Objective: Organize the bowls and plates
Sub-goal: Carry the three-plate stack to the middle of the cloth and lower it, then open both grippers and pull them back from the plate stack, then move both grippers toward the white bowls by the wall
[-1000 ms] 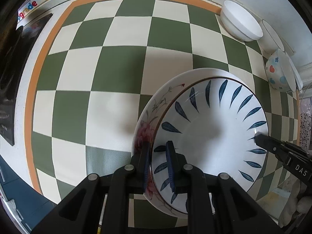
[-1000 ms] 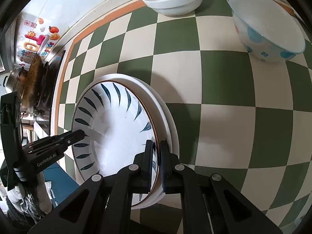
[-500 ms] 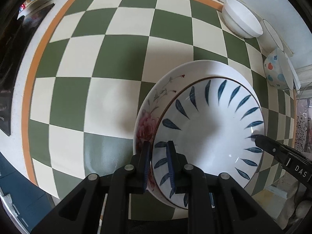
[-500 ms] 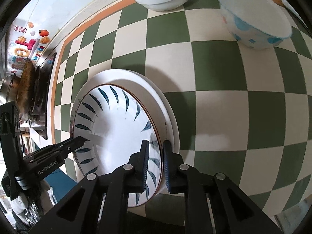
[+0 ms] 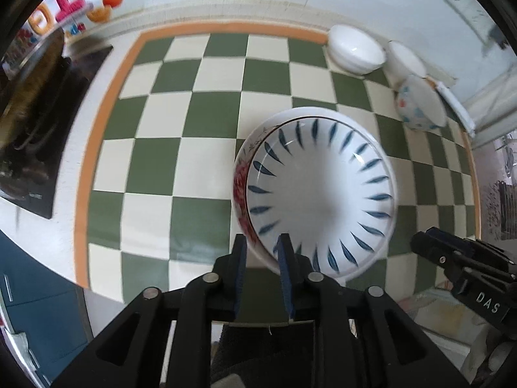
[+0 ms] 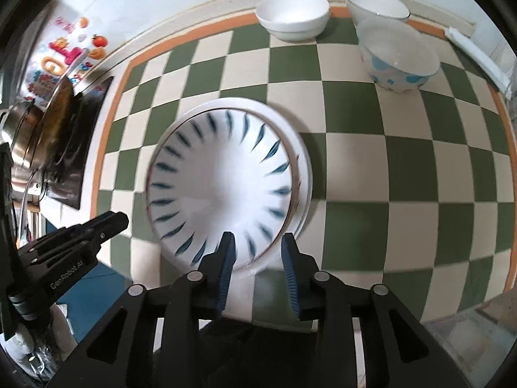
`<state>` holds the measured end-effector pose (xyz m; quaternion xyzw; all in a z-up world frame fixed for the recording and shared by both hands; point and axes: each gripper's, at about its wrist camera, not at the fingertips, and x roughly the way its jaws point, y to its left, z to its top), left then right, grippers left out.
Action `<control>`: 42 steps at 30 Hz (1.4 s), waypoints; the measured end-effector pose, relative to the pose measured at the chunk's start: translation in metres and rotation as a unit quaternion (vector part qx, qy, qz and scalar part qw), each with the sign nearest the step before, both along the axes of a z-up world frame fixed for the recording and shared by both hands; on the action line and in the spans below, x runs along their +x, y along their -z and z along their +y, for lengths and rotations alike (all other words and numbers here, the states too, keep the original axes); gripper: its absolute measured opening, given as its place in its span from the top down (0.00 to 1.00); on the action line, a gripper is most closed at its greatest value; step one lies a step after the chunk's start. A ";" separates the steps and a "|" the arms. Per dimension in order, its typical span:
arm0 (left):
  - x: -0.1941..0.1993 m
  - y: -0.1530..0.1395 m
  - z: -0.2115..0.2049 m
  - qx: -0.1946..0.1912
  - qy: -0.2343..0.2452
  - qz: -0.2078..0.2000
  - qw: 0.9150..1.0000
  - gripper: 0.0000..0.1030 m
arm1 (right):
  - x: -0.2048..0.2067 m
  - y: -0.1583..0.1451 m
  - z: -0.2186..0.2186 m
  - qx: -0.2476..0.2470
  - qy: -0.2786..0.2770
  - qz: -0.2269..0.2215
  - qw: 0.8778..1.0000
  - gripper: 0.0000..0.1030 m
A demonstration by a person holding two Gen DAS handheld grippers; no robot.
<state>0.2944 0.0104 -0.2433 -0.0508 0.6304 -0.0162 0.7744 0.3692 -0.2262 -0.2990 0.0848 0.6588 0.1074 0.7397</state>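
Note:
A blue-leaf plate (image 5: 320, 200) lies stacked on a floral plate (image 5: 240, 177) on the checkered mat; the stack also shows in the right wrist view (image 6: 223, 190). My left gripper (image 5: 261, 258) is open, its fingers straddling the near rim of the stack without squeezing it. My right gripper (image 6: 258, 258) is open at the stack's near edge; it also shows in the left wrist view (image 5: 452, 258). A white bowl (image 6: 294, 16), a clear bowl (image 6: 376, 6) and a blue-spotted bowl (image 6: 400, 61) stand at the back.
A black stove with a pan (image 6: 55, 123) is at the left. The green and cream checkered mat (image 6: 387, 168) has an orange border. A tiled wall with stickers (image 5: 64, 9) runs behind. A folded white cloth (image 6: 475, 55) lies at the far right.
Both grippers have opened and let go of the plate stack, then pulled back and up. The stack now rests on the mat.

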 end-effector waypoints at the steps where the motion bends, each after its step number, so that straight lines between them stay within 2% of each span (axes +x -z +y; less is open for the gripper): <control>1: -0.006 -0.007 -0.002 0.000 0.002 -0.009 1.000 0.76 | -0.008 -0.008 0.001 0.000 0.000 -0.008 1.000 0.61; 4: -0.021 -0.031 -0.011 0.005 0.012 -0.039 0.999 0.64 | -0.031 -0.033 0.002 0.001 0.005 -0.029 1.000 0.48; 5: -0.028 -0.043 -0.013 0.007 0.015 -0.053 0.998 0.60 | -0.039 -0.042 0.001 0.003 0.008 -0.037 0.999 0.40; 6: -0.033 -0.050 -0.012 0.009 0.017 -0.063 0.998 0.46 | -0.045 -0.049 0.002 0.004 0.010 -0.043 0.999 0.32; 7: -0.036 -0.056 -0.013 0.012 0.020 -0.070 0.997 0.27 | -0.052 -0.058 0.002 0.008 0.012 -0.050 0.999 0.28; 9: -0.046 -0.070 -0.012 0.010 0.020 -0.084 0.996 0.16 | -0.064 -0.074 0.003 0.011 0.015 -0.065 0.998 0.20; 15: -0.070 -0.097 -0.006 -0.003 0.019 -0.102 0.995 0.07 | -0.096 -0.120 0.010 -0.010 0.021 -0.108 0.994 0.12; 22: -0.095 -0.122 0.000 -0.013 0.019 -0.122 0.992 0.06 | -0.133 -0.168 0.016 -0.026 0.029 -0.151 0.988 0.10; 26: -0.106 -0.136 0.000 -0.010 0.023 -0.139 0.990 0.05 | -0.146 -0.184 0.019 -0.029 0.026 -0.166 0.985 0.09; 34: -0.110 -0.140 0.005 -0.019 0.015 -0.149 0.989 0.00 | -0.150 -0.177 0.016 -0.016 0.033 -0.152 0.988 0.08; 42: -0.087 -0.137 -0.005 -0.020 0.014 -0.153 0.988 0.00 | -0.128 -0.167 0.005 -0.006 0.030 -0.145 0.989 0.08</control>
